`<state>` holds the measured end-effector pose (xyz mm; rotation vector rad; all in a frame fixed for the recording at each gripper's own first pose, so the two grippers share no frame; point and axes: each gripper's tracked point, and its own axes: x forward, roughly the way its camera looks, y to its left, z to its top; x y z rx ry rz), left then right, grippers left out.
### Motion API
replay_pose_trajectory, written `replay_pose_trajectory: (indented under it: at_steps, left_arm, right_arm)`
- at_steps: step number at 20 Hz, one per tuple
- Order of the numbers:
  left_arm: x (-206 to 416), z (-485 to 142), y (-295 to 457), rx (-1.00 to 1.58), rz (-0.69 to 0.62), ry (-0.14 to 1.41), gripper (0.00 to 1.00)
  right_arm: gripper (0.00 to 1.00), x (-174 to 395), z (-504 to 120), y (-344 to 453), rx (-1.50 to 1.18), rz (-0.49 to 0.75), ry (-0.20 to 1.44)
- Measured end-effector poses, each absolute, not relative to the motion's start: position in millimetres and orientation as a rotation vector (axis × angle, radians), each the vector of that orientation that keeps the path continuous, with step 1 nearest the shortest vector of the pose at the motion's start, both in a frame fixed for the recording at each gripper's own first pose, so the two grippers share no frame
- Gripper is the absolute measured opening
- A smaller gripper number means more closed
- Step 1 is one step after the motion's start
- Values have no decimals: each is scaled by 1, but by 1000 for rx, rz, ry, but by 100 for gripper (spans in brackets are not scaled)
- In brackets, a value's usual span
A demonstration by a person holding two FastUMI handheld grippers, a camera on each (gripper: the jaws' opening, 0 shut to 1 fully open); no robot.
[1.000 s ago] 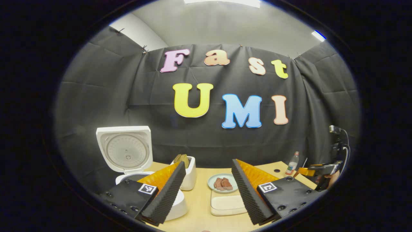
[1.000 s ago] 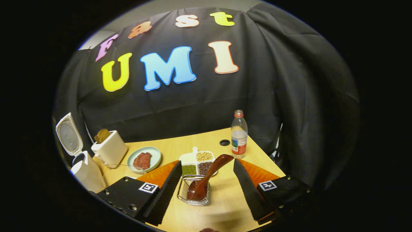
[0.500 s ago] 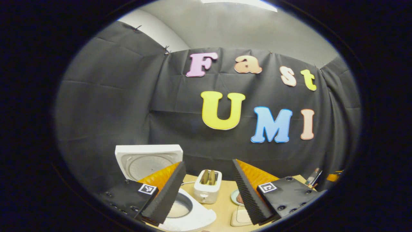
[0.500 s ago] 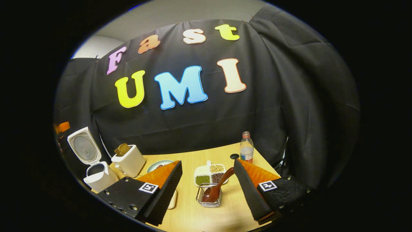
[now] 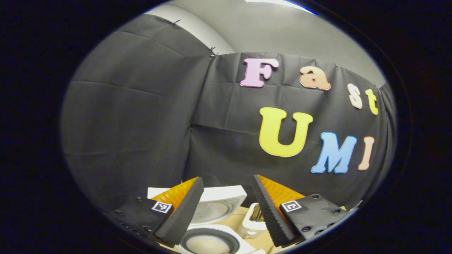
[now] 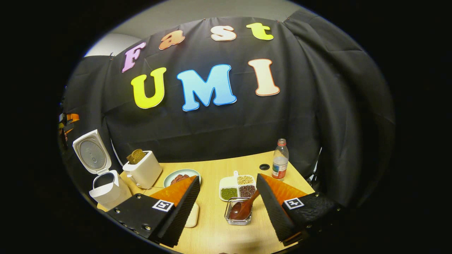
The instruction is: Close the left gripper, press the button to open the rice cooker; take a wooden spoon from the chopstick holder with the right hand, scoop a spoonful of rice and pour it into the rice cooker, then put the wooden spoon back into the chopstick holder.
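right gripper view: the right gripper (image 6: 226,197) hangs over the near edge of the table (image 6: 212,233), fingers spread wide, nothing between them. the wooden spoon (image 6: 243,209) stands in the chopstick holder (image 6: 239,212), a small wire basket in the gap between the fingers, bowl down and handle slanting up to the right toward the right finger. just beyond it sits a divided dish (image 6: 236,186) of dry grains and beans. far left stands the rice cooker (image 6: 106,190), lid raised, with a toaster (image 6: 143,171) and a plate (image 6: 180,175) to its right; a bottle (image 6: 280,160) stands far right.

left gripper view: the left gripper (image 5: 226,208) has its fingers apart and empty, above the open rice cooker (image 5: 210,241), whose pot shows pale contents.

handling, as a judgement: the spoon looks light, rigid and smooth, so it may swivel in a loose pinch. the upper handle is the best place to take hold, clear of the wire rim. the holder seems light too and could tip or slide if the spoon is dragged sideways; a lift along the handle's slant suits it.
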<state>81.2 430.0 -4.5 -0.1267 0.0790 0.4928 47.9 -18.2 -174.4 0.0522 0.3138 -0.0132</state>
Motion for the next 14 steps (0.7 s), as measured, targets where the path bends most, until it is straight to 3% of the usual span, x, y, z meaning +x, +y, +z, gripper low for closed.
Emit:
replay_pose_trajectory:
  at_steps: [7, 14]
  left_arm:
    - [131, -49, 504, -108, 613, 199, 96]
    - [138, -93, 515, -79, 685, 325, 99]
  right_arm:
    - [98, 52, -194, 13, 39, 24, 351]
    - [98, 51, -202, 1, 42, 5, 367]
